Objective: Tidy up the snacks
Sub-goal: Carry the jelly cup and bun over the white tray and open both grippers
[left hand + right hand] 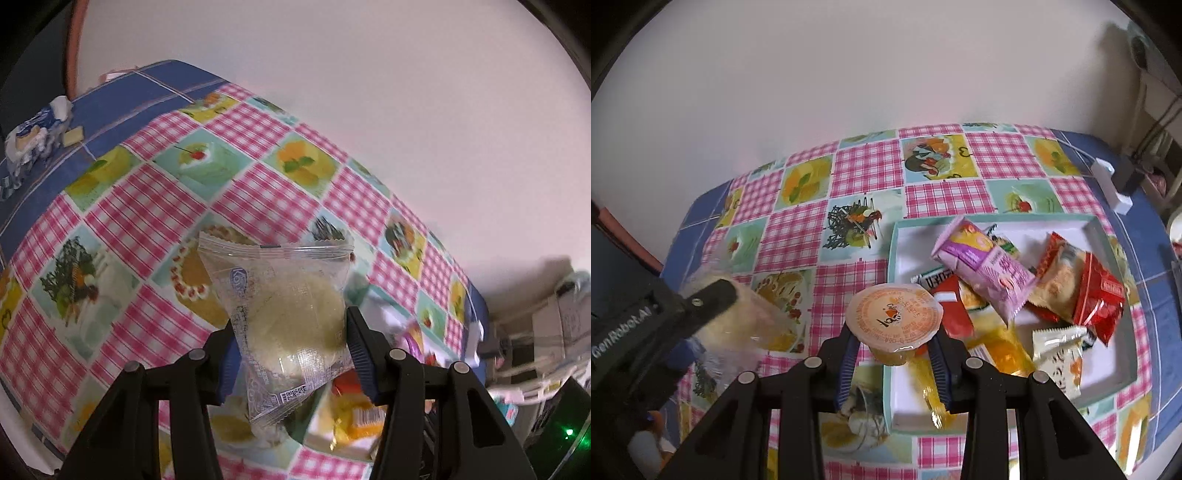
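Note:
My left gripper (291, 345) is shut on a clear packet with a pale round pastry (291, 314) and holds it above the patterned tablecloth. The same packet (746, 314) and the left gripper's black body show at the left of the right wrist view. My right gripper (894, 350) is shut on an orange jelly cup (894, 317) with a printed foil lid, above the left edge of the white tray (1108, 236). The tray holds several snack packets: a purple one (982, 266), a red one (1097, 291), a white one (1060, 358) and yellow jelly sticks (1004, 350).
The table wears a pink checked cloth with fruit pictures (155, 206) and a blue border. A blue and white wrapper pile (33, 136) lies at its far left corner. A white power adapter and cable (1112, 184) lie at the far right. A white wall stands behind.

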`<state>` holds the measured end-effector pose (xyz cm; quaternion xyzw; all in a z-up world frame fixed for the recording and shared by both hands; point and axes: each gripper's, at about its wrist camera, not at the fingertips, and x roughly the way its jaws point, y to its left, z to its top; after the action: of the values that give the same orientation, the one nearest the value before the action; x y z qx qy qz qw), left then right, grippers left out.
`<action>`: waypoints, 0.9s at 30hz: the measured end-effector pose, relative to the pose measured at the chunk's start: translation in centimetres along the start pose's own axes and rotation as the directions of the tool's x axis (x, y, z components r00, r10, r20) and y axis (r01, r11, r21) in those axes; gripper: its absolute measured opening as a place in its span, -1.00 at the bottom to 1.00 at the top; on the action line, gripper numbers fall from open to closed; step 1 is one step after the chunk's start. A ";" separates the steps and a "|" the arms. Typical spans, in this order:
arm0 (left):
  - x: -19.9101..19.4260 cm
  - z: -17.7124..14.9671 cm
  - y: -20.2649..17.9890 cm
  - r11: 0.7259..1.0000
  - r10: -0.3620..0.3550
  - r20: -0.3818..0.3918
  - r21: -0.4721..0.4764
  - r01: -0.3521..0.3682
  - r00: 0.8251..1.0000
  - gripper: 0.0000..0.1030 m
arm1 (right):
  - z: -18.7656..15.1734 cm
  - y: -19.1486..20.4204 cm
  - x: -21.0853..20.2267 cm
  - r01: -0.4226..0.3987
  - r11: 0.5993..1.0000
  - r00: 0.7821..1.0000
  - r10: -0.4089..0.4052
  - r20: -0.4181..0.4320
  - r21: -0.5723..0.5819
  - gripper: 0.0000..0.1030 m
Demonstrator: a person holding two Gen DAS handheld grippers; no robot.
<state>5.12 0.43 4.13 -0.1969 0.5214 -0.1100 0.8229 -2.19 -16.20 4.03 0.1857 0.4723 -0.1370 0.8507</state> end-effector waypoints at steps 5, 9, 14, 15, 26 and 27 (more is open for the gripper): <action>0.2 -1.7 -1.9 0.999 -0.023 -0.031 0.049 0.024 0.999 0.06 | -0.8 -2.2 -1.0 -0.002 0.999 1.000 0.002 -0.004 0.039 -0.25; 0.7 -2.9 -3.6 0.994 -0.061 -0.080 0.089 0.068 0.995 0.06 | -1.0 -4.7 -2.1 0.006 0.997 1.000 -0.007 0.011 0.079 -0.25; 2.0 -4.1 -5.8 0.984 -0.043 -0.125 0.164 0.063 0.991 0.06 | -0.7 -8.1 -2.8 0.034 0.989 0.999 -0.036 0.010 0.145 -0.25; 2.4 -4.4 -6.0 0.984 -0.047 -0.145 0.165 0.071 0.988 0.06 | -0.6 -8.8 -2.9 0.041 0.986 0.999 -0.043 0.010 0.162 -0.25; 6.4 -5.9 -6.5 0.975 0.062 -0.232 0.220 -0.010 0.971 0.06 | -0.6 -13.0 -1.6 0.092 0.963 0.995 -0.080 -0.060 0.253 -0.25; 6.6 -6.0 -6.5 0.975 0.067 -0.237 0.222 -0.014 0.969 0.06 | -0.7 -13.3 -1.2 0.097 0.960 0.994 -0.080 -0.074 0.262 -0.25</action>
<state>2.72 -9.24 -0.69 -0.0795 0.6068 -0.1731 0.7717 -8.77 -27.71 2.21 0.2806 0.4841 -0.2310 0.7960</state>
